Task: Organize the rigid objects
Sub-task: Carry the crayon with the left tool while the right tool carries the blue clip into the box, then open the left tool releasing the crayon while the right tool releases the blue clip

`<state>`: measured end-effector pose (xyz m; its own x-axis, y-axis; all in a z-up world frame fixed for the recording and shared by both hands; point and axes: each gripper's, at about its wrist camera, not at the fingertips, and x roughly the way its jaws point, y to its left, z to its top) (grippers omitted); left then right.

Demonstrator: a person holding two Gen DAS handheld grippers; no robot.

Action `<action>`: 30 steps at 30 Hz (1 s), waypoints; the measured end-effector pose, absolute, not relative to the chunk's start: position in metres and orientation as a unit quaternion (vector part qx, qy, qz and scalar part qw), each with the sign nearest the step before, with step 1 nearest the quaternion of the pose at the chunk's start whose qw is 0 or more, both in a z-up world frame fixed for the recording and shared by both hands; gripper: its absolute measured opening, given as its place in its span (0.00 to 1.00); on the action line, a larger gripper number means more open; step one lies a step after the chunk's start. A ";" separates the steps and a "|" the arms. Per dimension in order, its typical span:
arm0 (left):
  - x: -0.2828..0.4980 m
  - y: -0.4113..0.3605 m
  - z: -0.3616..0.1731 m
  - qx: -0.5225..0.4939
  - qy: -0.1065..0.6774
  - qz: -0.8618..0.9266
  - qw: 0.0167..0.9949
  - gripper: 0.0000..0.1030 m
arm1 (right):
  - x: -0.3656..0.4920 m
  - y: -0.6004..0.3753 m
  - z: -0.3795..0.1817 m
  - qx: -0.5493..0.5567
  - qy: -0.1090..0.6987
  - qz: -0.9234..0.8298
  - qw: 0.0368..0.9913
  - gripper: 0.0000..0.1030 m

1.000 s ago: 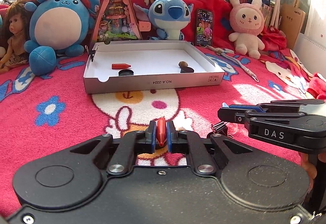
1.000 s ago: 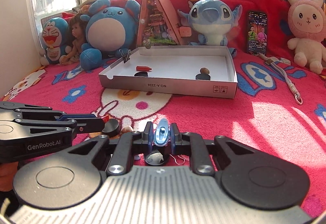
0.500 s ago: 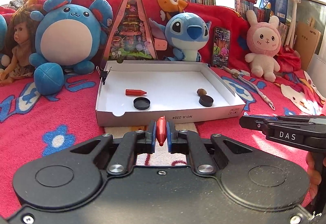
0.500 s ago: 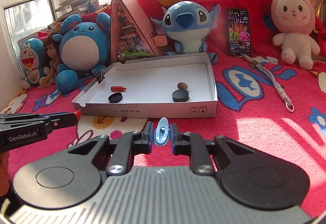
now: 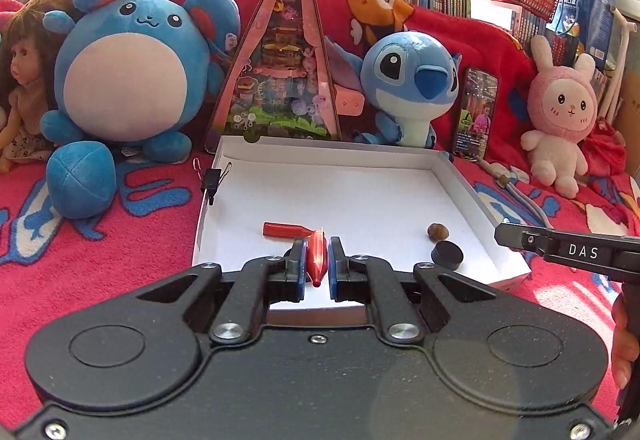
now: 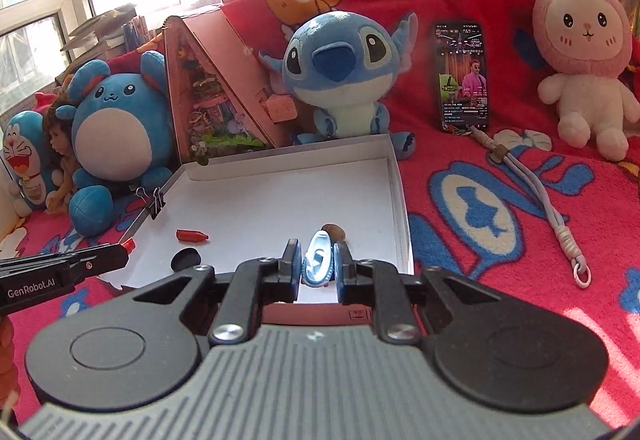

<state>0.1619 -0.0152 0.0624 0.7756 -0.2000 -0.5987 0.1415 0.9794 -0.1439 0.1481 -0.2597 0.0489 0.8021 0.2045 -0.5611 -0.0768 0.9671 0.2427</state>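
Right between the pads of our left gripper (image 5: 317,260) sits a red crayon (image 5: 317,254), pinched upright along the fingers with its tip toward the camera. Our right gripper (image 6: 318,264) is likewise closed on a pale blue clip (image 6: 318,265), which stands on edge between its two pads.

Both grippers hang over the near edge of the white cardboard tray (image 5: 460,176), side by side; in the left wrist view the right gripper's finger, marked DAS, pokes in from the right, and in the right wrist view the left one comes in from the left with the red tip showing at its end.

Inside the tray, just beyond our left fingers, lies a second red crayon (image 5: 286,229), flat on the floor. Toward the tray's right side a brown pebble (image 5: 435,230) rests just beside a black round cap (image 5: 447,254). Another black cap (image 6: 185,258) shows in the right wrist view, near the tray's front left corner. A black binder clip (image 5: 211,178) grips the tray's left wall.

Behind the tray, on the red patterned blanket (image 5: 100,260), stand a round blue plush (image 5: 128,80), a triangular toy house (image 5: 282,80), a blue alien plush (image 5: 412,80), a phone (image 5: 476,112) and a pink bunny plush (image 5: 560,116). A grey cord (image 6: 540,200) lies on the blanket to the tray's right.
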 end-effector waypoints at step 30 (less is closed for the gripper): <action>0.287 -0.025 0.014 -0.087 0.376 -0.046 0.922 0.10 | 0.253 -0.243 0.013 0.131 0.377 0.023 0.917 0.20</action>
<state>0.2865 -0.0247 0.0140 0.7136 -0.1497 -0.6843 0.0194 0.9808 -0.1942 0.2525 -0.2434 0.0133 0.7146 0.1408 -0.6852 0.0567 0.9646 0.2574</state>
